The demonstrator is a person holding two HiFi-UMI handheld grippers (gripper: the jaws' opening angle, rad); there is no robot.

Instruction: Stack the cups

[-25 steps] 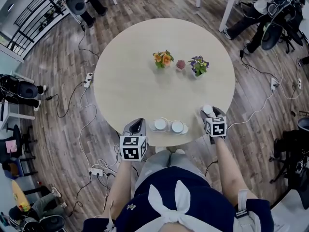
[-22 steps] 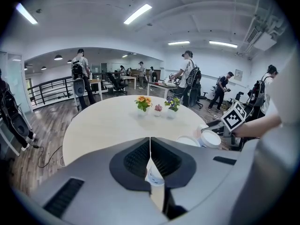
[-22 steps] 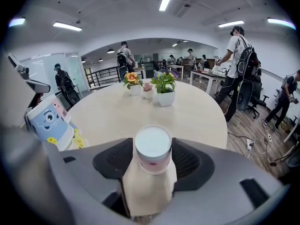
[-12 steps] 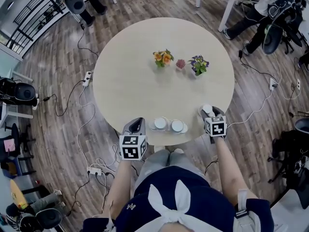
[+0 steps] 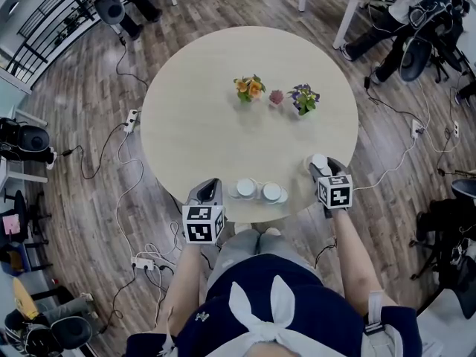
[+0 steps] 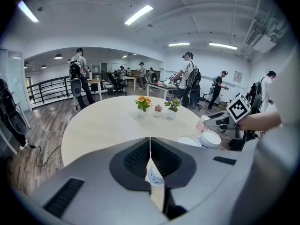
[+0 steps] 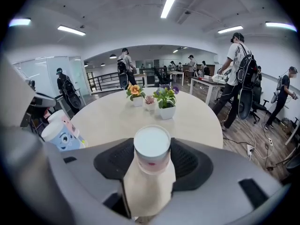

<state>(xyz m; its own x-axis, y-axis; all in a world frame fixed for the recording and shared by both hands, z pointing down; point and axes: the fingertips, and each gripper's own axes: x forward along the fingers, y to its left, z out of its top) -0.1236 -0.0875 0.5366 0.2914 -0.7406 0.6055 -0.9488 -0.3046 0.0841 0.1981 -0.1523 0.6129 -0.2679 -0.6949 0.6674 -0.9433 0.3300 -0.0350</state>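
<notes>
Two white cups stand upside down side by side near the front edge of the round table point(image 5: 193, 125), the left cup point(image 5: 246, 189) and the right cup point(image 5: 272, 193). A third white cup point(image 5: 318, 161) point(image 7: 151, 143), also bottom up with pink print, sits between the jaws of my right gripper point(image 5: 322, 169) point(image 7: 152, 159). Those jaws have just been closing and press on its sides, holding it just above the table's right front part. My left gripper point(image 5: 210, 188) point(image 6: 150, 142) is shut with nothing in it, just left of the two cups point(image 6: 210, 137).
Three small flower pots stand past the table's middle: orange point(image 5: 250, 89), pink point(image 5: 277, 97), purple point(image 5: 304, 99). Cables and power strips lie on the wood floor around the table. People and office chairs are at the back right point(image 5: 416, 21).
My right gripper has risen a little with the third cup between its jaws. The left gripper and the two standing cups have stayed put.
</notes>
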